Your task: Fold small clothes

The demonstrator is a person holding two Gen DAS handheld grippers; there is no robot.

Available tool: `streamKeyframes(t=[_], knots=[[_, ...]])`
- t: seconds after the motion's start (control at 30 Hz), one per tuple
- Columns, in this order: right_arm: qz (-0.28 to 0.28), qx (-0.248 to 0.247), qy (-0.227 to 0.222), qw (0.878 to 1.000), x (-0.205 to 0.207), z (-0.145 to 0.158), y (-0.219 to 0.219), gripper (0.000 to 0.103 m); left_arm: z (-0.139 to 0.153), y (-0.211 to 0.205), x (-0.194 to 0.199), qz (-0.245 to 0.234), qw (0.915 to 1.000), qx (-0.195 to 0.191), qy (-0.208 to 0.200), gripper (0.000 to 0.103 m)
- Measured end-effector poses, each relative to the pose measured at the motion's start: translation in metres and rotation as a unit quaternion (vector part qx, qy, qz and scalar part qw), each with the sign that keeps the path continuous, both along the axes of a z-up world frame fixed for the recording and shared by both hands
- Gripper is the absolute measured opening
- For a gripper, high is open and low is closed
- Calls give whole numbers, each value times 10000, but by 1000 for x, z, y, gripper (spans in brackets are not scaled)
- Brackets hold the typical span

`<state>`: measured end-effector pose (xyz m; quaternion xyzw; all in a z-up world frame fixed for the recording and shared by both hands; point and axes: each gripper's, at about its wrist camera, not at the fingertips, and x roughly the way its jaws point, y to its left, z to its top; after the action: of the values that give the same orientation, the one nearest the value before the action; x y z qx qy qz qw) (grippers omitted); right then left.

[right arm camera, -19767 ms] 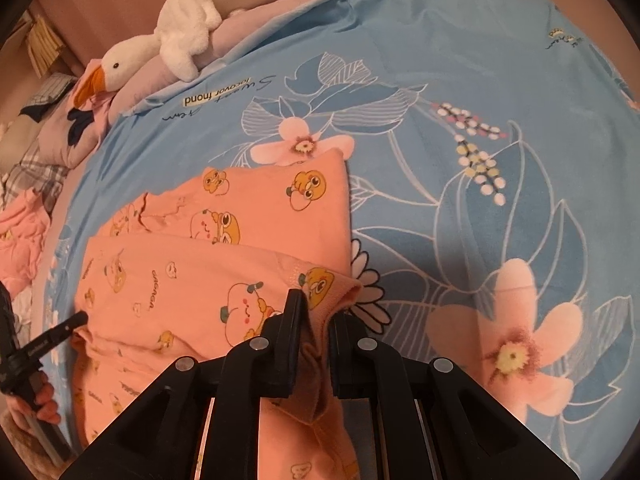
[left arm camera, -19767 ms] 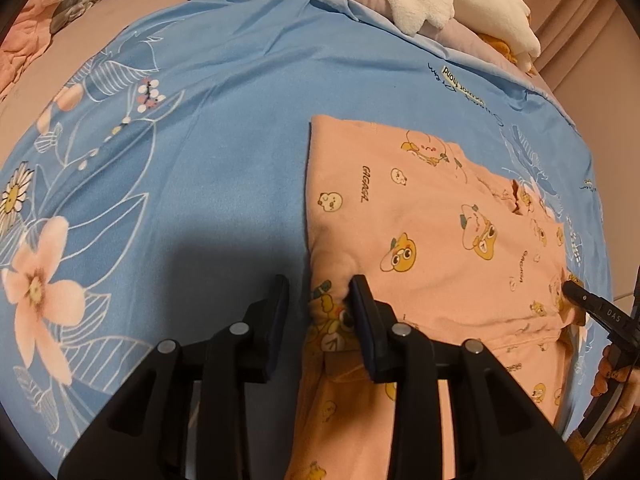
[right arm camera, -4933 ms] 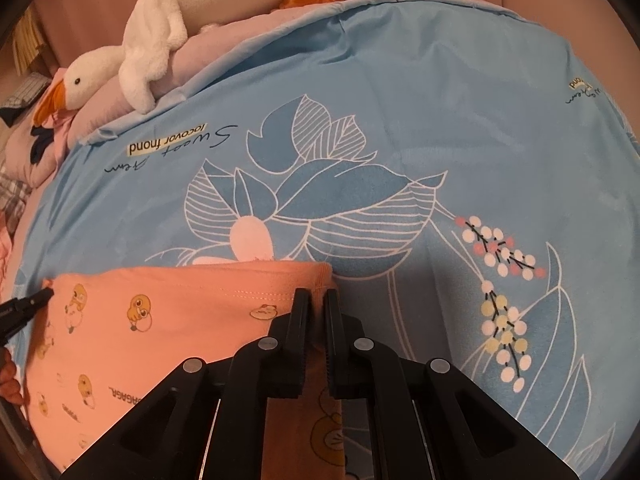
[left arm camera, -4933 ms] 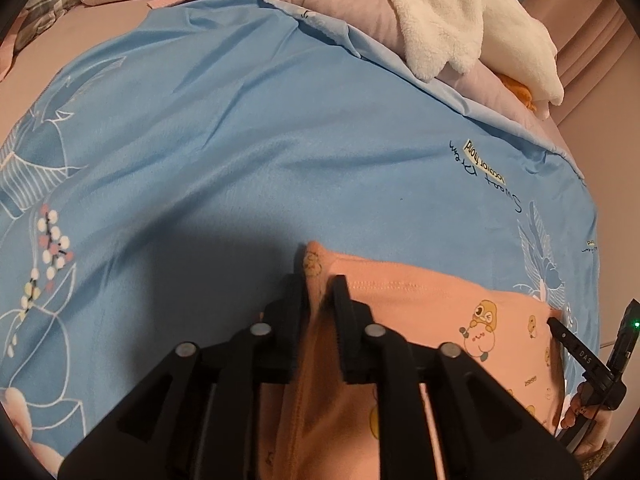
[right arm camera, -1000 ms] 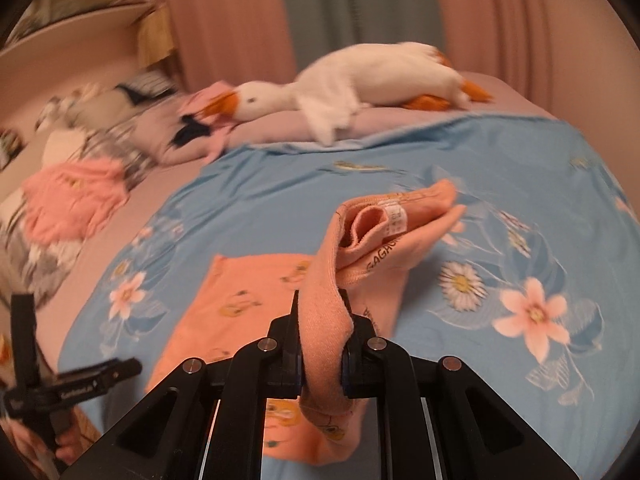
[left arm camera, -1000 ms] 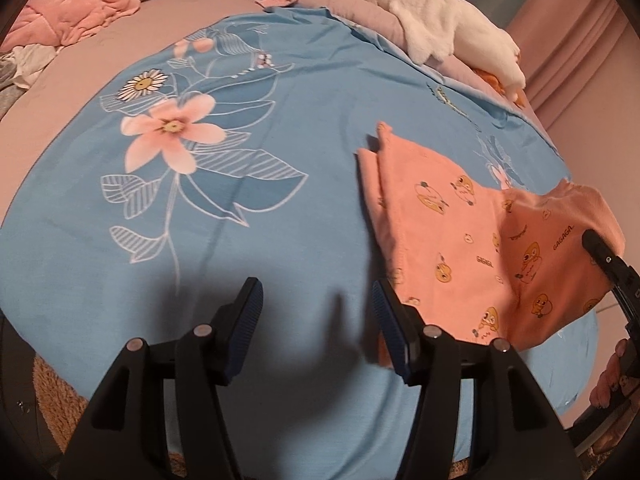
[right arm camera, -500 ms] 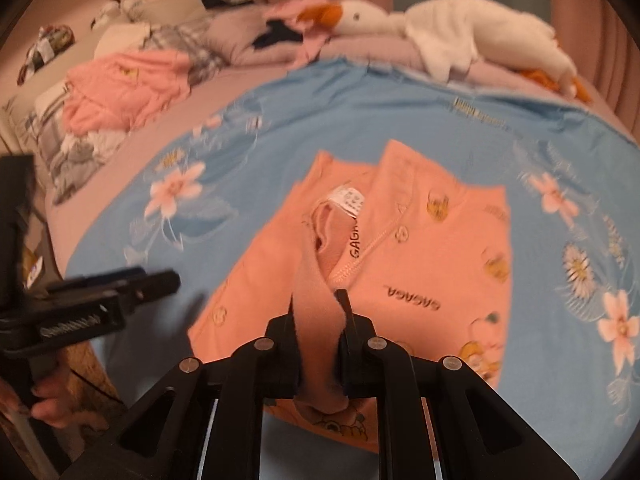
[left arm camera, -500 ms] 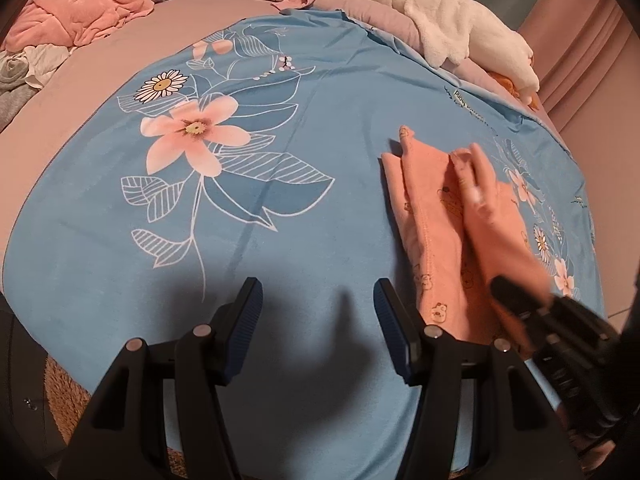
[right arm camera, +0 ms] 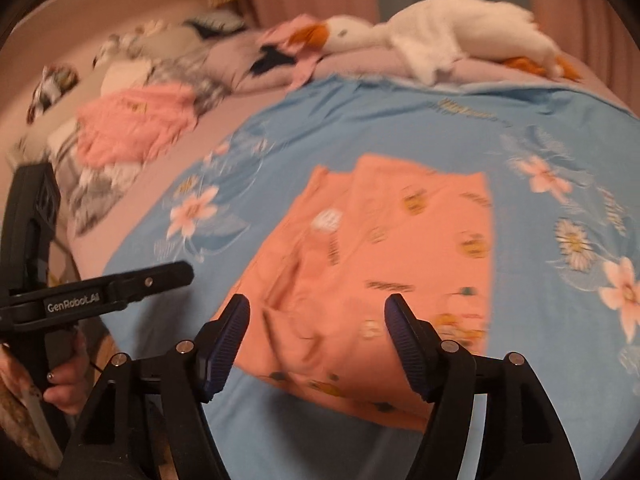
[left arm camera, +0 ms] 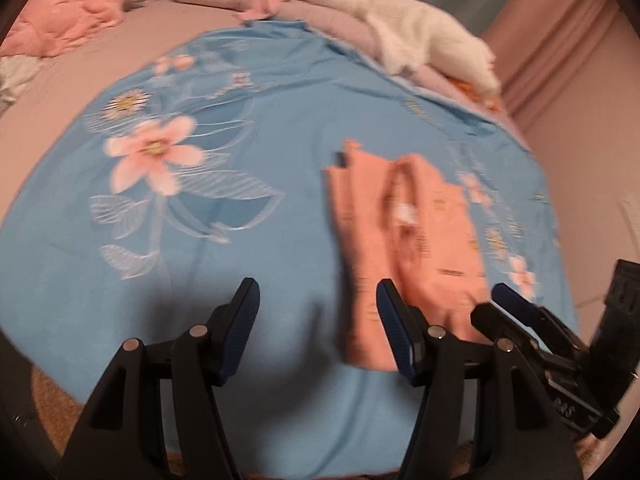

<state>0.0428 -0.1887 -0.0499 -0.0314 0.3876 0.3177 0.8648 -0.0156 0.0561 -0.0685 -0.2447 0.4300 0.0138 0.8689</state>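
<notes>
The right hand-held gripper [right arm camera: 316, 320] has its two fingers apart and they are opening wider. Nothing is pinched between them. They hang over the near edge of the orange garment [right arm camera: 384, 256], which lies folded on the blue flowered sheet [right arm camera: 360, 128] on the bed.

The left hand-held gripper [left arm camera: 316, 304] is opening too, and it holds nothing. It hangs over bare blue sheet, with the orange garment [left arm camera: 404, 240] just past its right finger.

Each view shows things the other one does not. Only the right view shows the person's hand [right arm camera: 66, 376] around the handle of the left hand-held gripper, and the white words "GenRobot.AI" on its side. It also shows more of the garment's top, with little yellow cartoon pictures and a small white tag [right arm camera: 328, 218]. There are dark words printed on the cloth, but they are too blurry to read. The left view shows the big pink flower [left arm camera: 154, 152] on the sheet, and the right hand-held gripper poking in from the lower right, at the garment's near corner.

Farther back, a white toy goose [right arm camera: 432, 36] with an orange beak lies along the far side of the bed. A heap of pink clothes [right arm camera: 136, 124] sits off to the left.
</notes>
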Motion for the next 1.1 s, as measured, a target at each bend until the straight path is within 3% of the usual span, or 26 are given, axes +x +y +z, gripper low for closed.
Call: streamKeyframes(t=[0.07,0.17,0.3,0.47,0.57,0.7,0.87,1.0,1.1], knots=[[-295,132,-63,9995,-1,5,-17,77,2,-8,5,-257,9994,-233,-69,64],[-909,64,-156,9957,0,1,-41,77,1,-27,20,-711,9963,-488,-54,64],[-1433,-199,19,9895,5,-15,-60,77,-10,-55,45,-1157,9922,-427,167,64],[-1735,-113,385,9840,6,-35,-80,77,-31,-73,73,-1445,9876,-353,504,64],[-1837,-112,455,9819,5,-41,-87,77,-40,-78,84,-1450,9865,-530,549,56],[-1908,-55,539,9801,7,-45,-93,77,-48,-80,93,-1469,9858,-572,573,12],[-1894,-128,502,9805,7,-44,-91,77,-35,-73,88,-1296,9891,-572,394,11],[-1810,-96,461,9823,7,-41,-87,77,-7,-71,76,-1224,9923,-197,43,10],[-1760,-110,476,9832,8,-43,-85,77,-1,-67,69,-1210,9926,-29,-25,11]])
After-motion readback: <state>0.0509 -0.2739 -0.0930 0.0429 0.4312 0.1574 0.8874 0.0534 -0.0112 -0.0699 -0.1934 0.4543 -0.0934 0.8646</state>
